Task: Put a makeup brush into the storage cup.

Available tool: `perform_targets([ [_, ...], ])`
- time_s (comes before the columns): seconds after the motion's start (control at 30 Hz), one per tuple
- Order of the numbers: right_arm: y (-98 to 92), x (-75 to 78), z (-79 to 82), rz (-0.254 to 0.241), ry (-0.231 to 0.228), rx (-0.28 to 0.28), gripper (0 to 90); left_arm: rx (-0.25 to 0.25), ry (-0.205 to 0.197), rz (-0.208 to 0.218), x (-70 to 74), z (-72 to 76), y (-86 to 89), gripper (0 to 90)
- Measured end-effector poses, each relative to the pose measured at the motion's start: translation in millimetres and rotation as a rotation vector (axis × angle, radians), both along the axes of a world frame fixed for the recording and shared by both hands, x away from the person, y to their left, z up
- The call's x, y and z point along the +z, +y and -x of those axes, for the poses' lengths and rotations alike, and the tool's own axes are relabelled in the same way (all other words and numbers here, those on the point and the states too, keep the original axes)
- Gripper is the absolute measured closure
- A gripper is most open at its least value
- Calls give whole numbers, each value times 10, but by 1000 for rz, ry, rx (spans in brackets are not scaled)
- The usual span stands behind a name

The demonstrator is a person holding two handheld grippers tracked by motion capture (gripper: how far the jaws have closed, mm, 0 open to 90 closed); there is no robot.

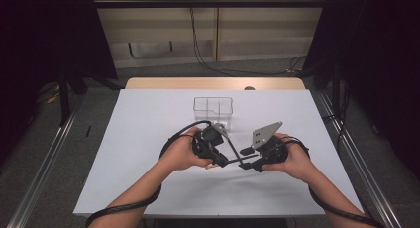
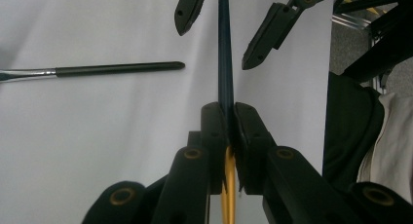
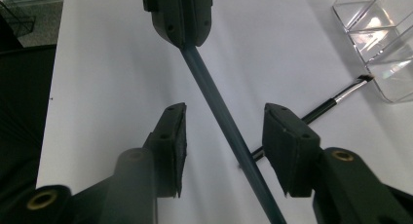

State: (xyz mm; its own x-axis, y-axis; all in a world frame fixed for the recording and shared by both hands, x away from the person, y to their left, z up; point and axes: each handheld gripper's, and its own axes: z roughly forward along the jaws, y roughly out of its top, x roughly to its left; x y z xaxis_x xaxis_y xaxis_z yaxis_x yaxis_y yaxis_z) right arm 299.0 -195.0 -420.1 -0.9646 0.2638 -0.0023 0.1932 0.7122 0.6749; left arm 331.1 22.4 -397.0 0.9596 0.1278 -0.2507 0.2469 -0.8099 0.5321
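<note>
left gripper [image 2: 228, 118]: jaws clamped on a thin dark-blue stick [image 2: 225, 53] running to the top edge, yellow below the pads | right gripper [image 2: 218, 41]: top centre, jaws apart either side of the stick | black-handled brush [image 2: 117, 68]: centre left, flat on the white table [image 2: 97, 151]

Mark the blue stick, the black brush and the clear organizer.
blue stick [image 3: 214, 100], right gripper view, mid shaft.
black brush [image 2: 119, 68], left gripper view, black handle.
clear organizer [image 1: 213, 100], high view, far rim.

The table [image 1: 148, 178] is covered by a plain white sheet, pretty bare overall. A clear plastic organizer [image 1: 213, 109] is parked toward the far edge, and a black-handled brush [image 3: 336, 101] is laid flat just beside it.
</note>
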Motion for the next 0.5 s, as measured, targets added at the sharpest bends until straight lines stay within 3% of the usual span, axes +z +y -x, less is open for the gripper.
perform_targets([
  [0.2,15,25,14,14,-18,28,682,-5,2,-6,13,-8,-3,838],
  [0.37,24,1,28,24,-15,42,782,-15,49,23,1,-49,39,837],
  [0.5,61,-47,75,66,-21,92,834,-17,55,49,29,-59,55,838],
])
